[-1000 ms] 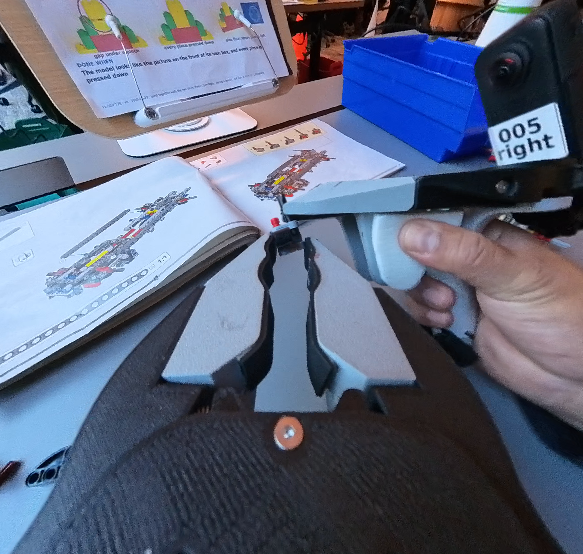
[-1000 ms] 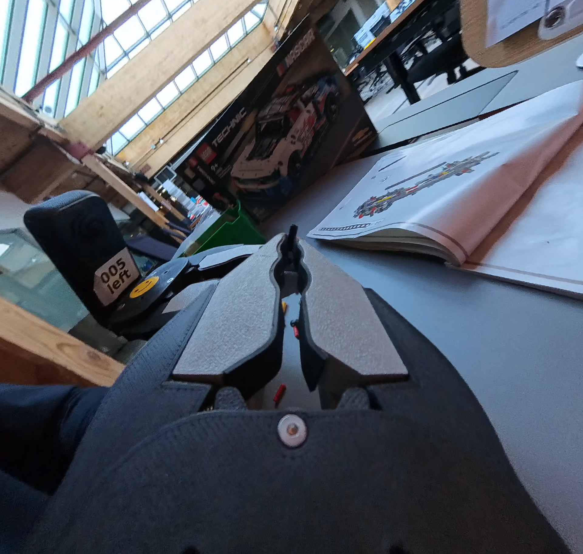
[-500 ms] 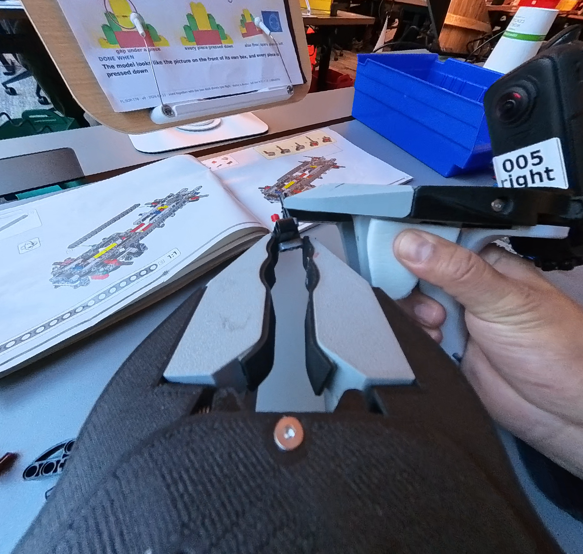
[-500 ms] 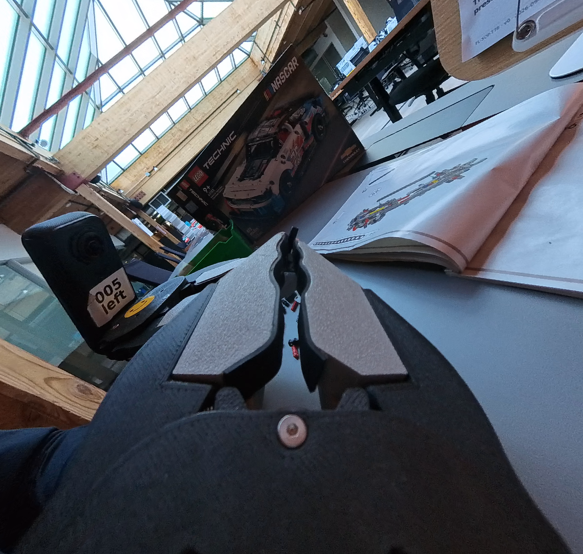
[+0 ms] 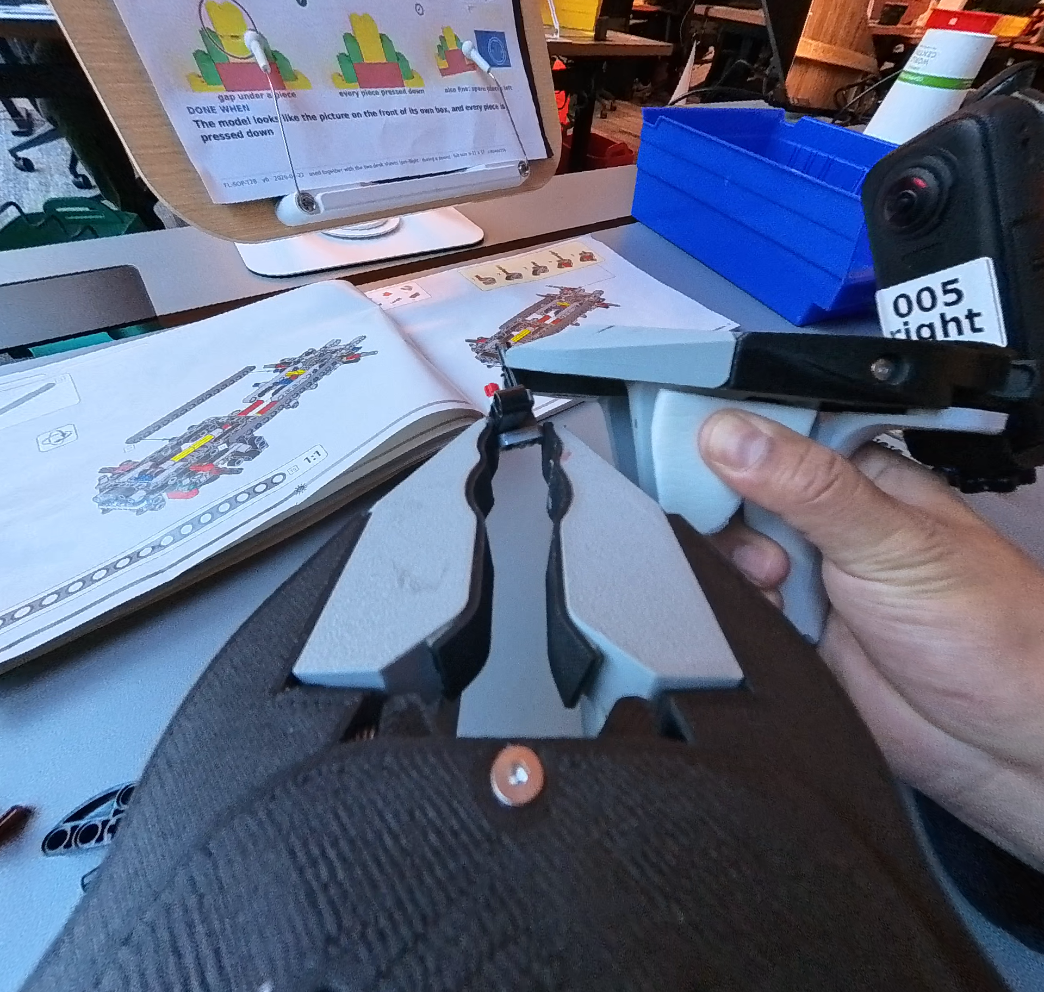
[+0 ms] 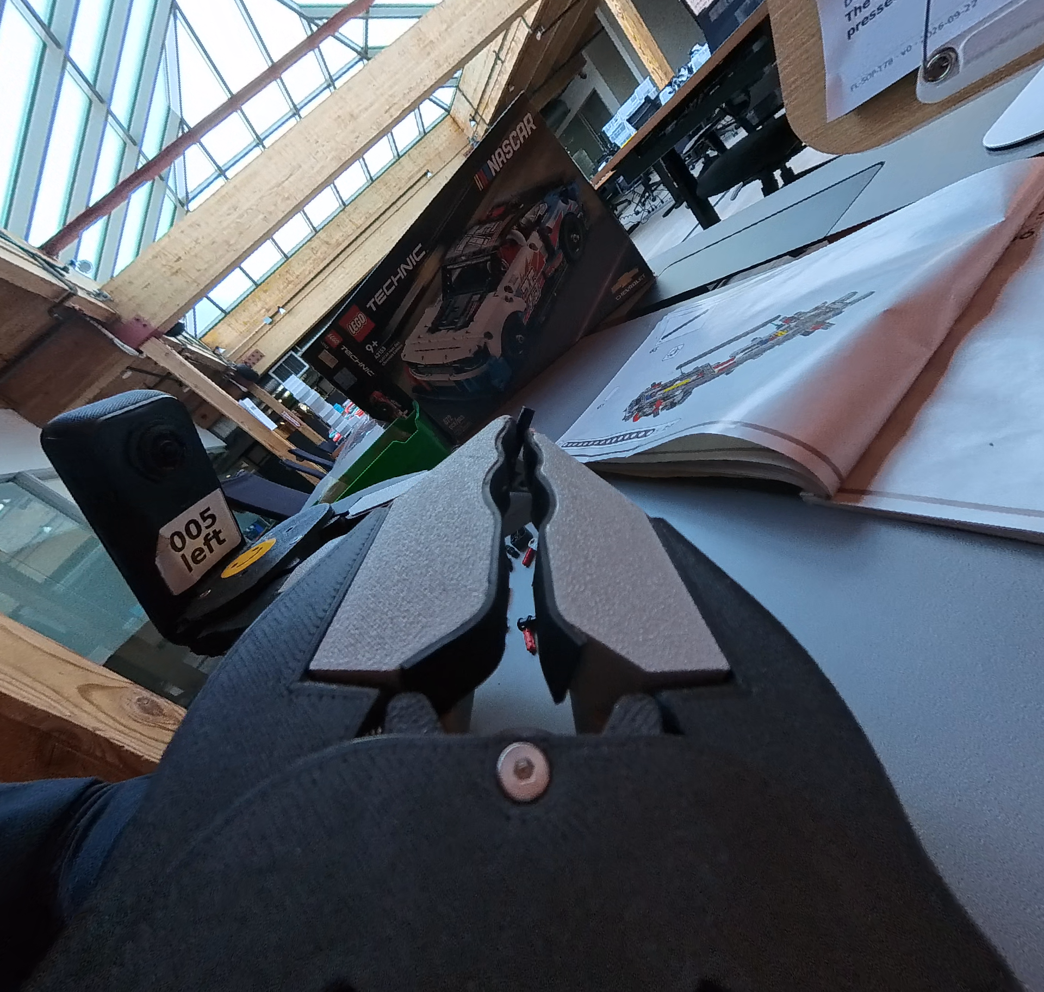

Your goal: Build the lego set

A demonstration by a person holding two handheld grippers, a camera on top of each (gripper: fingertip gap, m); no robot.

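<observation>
Above an open instruction booklet [image 5: 237,428] on a grey table [image 5: 85,739] — left gripper [image 5: 517,437] clamped on a small black connector piece [image 5: 511,414], right gripper [image 6: 522,445] pinched shut on a thin black pin [image 6: 524,425].

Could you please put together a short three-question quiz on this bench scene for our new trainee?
1. True or false: the instruction booklet lies open on the table.
2. What colour is the storage bin behind the right gripper?
3. The left gripper pinches: A) a small dark piece B) a yellow brick C) a pen.

Key: 1 true; 2 blue; 3 A.
</observation>
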